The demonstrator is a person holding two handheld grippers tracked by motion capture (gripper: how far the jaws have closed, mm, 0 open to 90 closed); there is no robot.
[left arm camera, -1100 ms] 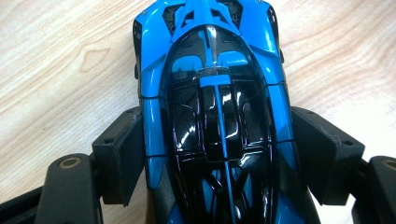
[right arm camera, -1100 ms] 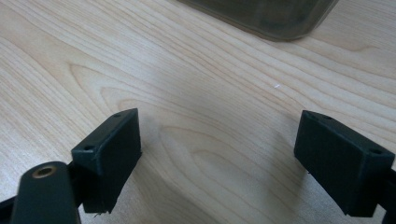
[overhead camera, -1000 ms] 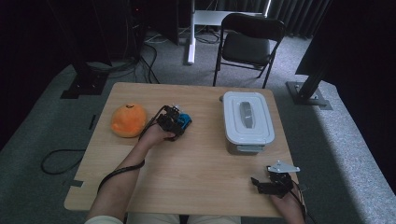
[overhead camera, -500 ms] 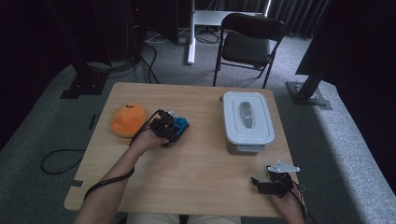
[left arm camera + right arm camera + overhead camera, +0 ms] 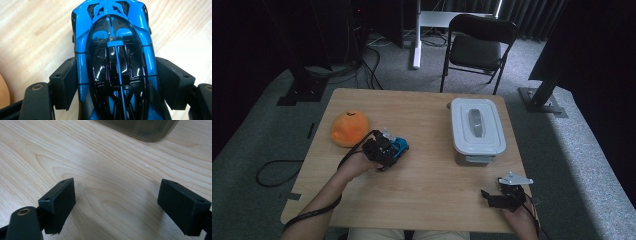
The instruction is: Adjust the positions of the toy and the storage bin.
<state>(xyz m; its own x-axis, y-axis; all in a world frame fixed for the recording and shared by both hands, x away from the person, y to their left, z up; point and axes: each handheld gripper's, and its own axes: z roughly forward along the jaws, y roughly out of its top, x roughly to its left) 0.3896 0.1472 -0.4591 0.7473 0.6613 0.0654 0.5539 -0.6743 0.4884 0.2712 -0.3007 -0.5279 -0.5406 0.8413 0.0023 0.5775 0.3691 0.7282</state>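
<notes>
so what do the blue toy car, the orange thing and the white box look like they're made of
Blue toy car: probably hard glossy plastic, possibly painted metal; sharp highlights sit on its blue and black panels. Orange thing: seems soft plush, with a matte, rounded, slightly slumped shape. White box: likely rigid matte plastic, with a smooth moulded lid and rounded corners. Table: pale wood grain, maybe laminate.

My own jaws hide the blue toy car's [image 5: 113,62] flanks, and its tail, I think, runs off the frame's bottom edge.

On the tabletop [image 5: 427,200] sit one blue toy car [image 5: 399,147], one orange plush toy [image 5: 348,128] and one lidded grey container [image 5: 477,130]. Two grippers are present, the left gripper [image 5: 384,150] and the right gripper [image 5: 504,195]. One folding chair [image 5: 479,47] stands beyond.
</notes>
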